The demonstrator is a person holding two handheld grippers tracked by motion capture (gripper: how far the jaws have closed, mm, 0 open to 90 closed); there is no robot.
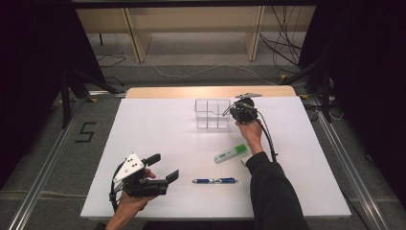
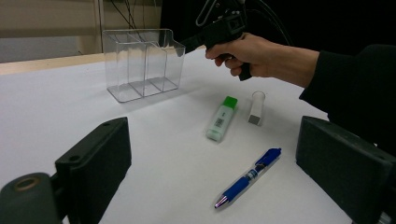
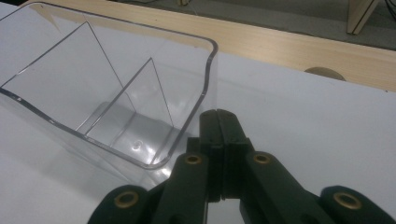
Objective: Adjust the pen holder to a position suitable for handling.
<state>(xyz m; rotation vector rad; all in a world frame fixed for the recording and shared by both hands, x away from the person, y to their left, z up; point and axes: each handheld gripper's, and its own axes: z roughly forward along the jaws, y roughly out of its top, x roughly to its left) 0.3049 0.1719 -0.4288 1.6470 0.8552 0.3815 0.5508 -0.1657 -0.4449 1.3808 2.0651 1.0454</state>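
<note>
High view: a white surface [image 1: 158, 124] with a clear box [image 1: 212, 113] near the far edge, split into small rooms. Right gripper [image 1: 241, 111] held just beside the box's right wall, jaws together, nothing between them. Nearer the person, a green-capped tube [image 1: 231, 153] lying flat, and a blue pen [image 1: 215, 180] lying flat in front of it, the two apart. Left gripper [image 1: 163, 166] low at the near left corner, well apart from the box, jaws wide apart and empty.

Left gripper view: two black jaws standing far apart at the bottom, nothing held. Between them, farther off, the blue pen [image 2: 249, 177], the green-capped tube [image 2: 222, 118] and a small white block [image 2: 256, 108] just beside it. Clear box [image 2: 142, 63] at the back left, upright. Right hand [image 2: 254, 56] with its gripper close to the box's right side.

Right gripper view: jaws pressed together, empty, tips right by the rounded corner of the clear box [image 3: 116, 107]. Box empty inside, thin clear walls between its rooms. Touching the box or not: cannot tell.
</note>
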